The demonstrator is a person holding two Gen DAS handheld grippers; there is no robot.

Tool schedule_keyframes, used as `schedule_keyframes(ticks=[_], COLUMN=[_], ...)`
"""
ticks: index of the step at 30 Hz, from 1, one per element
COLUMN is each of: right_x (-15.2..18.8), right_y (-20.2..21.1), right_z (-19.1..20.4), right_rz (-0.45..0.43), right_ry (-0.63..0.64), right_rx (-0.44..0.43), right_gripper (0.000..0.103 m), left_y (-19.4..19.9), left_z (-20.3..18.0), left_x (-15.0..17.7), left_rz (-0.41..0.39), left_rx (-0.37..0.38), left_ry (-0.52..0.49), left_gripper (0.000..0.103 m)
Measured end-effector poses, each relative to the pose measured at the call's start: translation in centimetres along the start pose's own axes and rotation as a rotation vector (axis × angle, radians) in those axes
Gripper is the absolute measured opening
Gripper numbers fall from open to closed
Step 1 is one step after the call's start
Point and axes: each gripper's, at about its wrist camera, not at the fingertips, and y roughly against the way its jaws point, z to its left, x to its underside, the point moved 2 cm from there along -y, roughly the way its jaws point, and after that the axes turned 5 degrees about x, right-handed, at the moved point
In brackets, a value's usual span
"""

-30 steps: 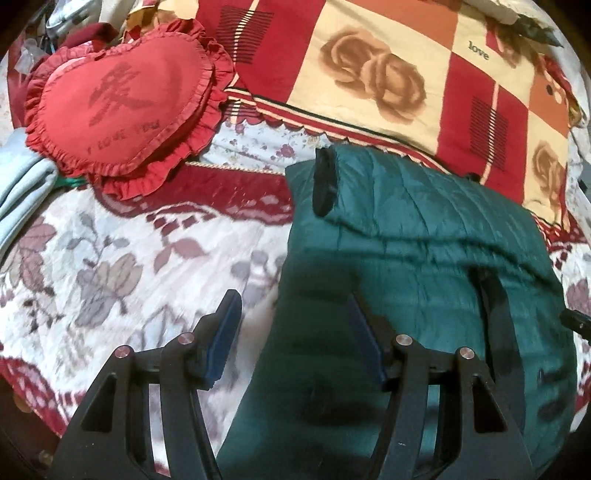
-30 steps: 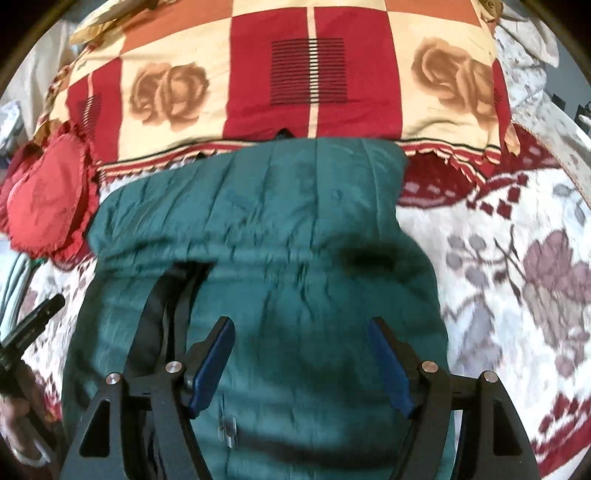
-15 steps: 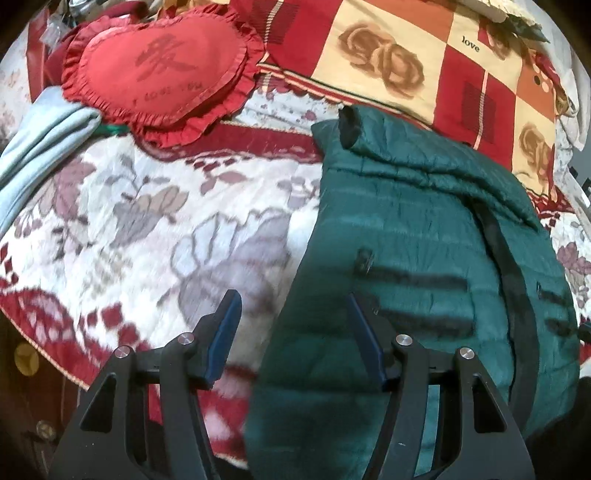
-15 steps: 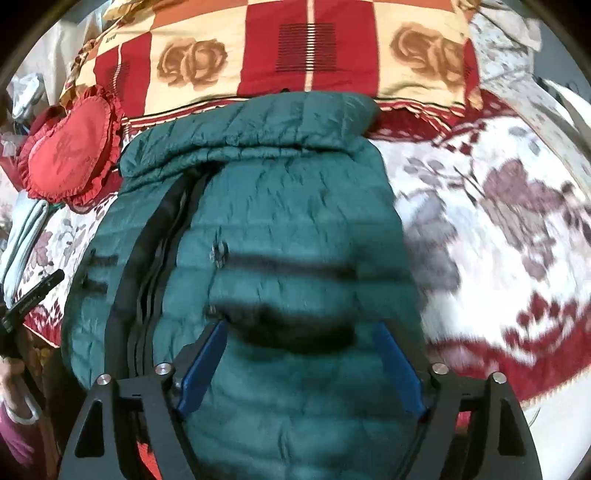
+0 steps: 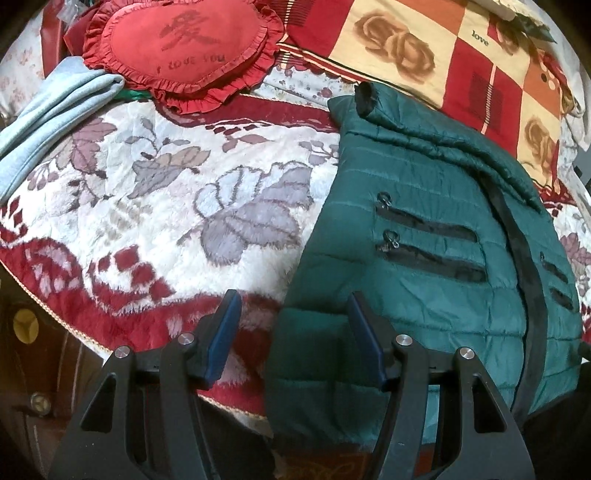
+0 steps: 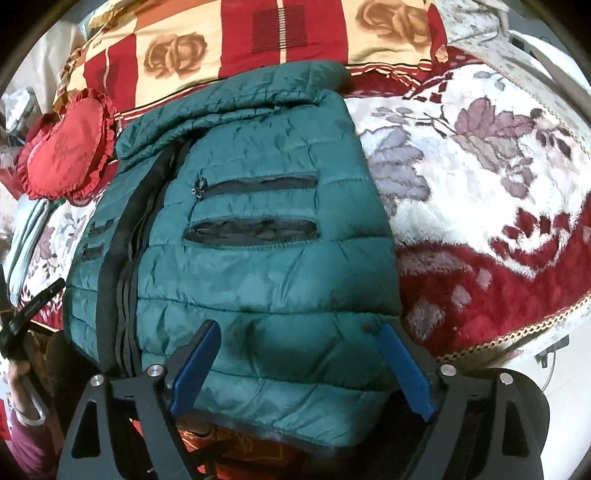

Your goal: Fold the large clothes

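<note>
A green puffer jacket [image 6: 258, 229] is lying on a floral blanket [image 5: 166, 206], looking soft, light and slippery; its hem corners seem best for gripping. The left gripper [image 5: 291, 332] is hovering open, the right gripper [image 6: 299, 365] is opening, neither pinching fabric

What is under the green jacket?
The jacket lies on a floral blanket, which shows all around it. Its far end touches a checked rose quilt. Whatever lies directly beneath the jacket is covered.

Quilted, faintly shiny green jacket [image 6: 258, 280], plush fuzzy blanket [image 5: 155, 206], matt black plastic jaws
</note>
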Motion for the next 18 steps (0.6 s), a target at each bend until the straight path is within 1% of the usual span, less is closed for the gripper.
schedule_keyframes(ticks=[7, 12, 18], right_x=[0.6, 1.2, 1.3], right_y=[0.1, -0.7, -1.2], right_z=[0.0, -0.6, -0.4], right_rz=[0.004, 0.022, 0.03], right_ry=[-0.001, -0.033, -0.024], right_rx=[-0.014, -0.017, -0.015], right_gripper=[0.089, 0.09, 0.091], left_y=[0.7, 0.6, 0.3], left_z=[-0.1, 0.3, 1.2], left_x=[0.3, 0.8, 1.0], left_rz=[-0.014, 0.003, 0.012], left_rx=[-0.002, -0.003, 0.003], left_ry=[-0.006, 0.001, 0.026], left_gripper=[0.06, 0.061, 0.061])
